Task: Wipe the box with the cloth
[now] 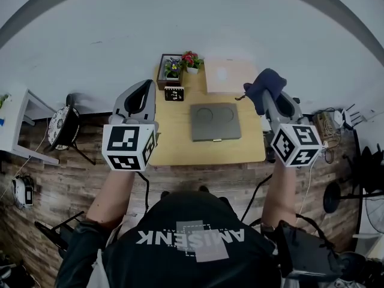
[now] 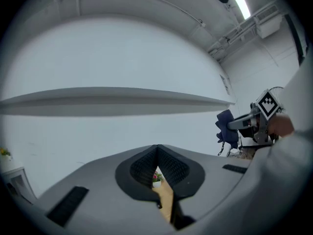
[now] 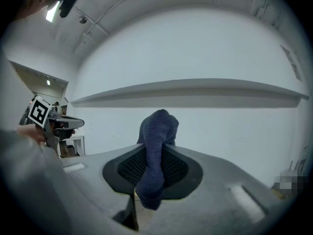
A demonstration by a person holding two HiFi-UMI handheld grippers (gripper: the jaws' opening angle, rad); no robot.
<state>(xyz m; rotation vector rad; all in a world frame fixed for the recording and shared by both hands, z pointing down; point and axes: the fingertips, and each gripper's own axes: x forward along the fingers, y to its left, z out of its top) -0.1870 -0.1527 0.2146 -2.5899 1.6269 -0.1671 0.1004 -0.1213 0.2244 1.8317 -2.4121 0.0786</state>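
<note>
Above the table (image 1: 174,152) edge, cloth (image 3: 157,131) pinched in right gripper (image 3: 152,168); left gripper (image 2: 157,156) closed.

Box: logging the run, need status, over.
Right gripper shut on cloth. Left gripper shut, empty. Box on table, neither gripper touching it. Nothing lies on it.

Left tool (image 2: 157,153) at lower centre of frame: jaws closed tip to tip, nothing gripped. Through narrow gap below tips: sliver of tan tabletop (image 2: 167,202), small potted plant (image 2: 156,178) with red flowers at its far end. White wall fills most of frame, long horizontal ledge (image 2: 117,102) across middle. Ceiling light strip (image 2: 239,1) at upper right. Right tool (image 2: 234,125) at right edge, marker cube (image 2: 268,103) facing camera, dark blue cloth (image 2: 226,130) hanging from its tip. Pale sleeve (image 2: 298,131) along right edge.
</note>
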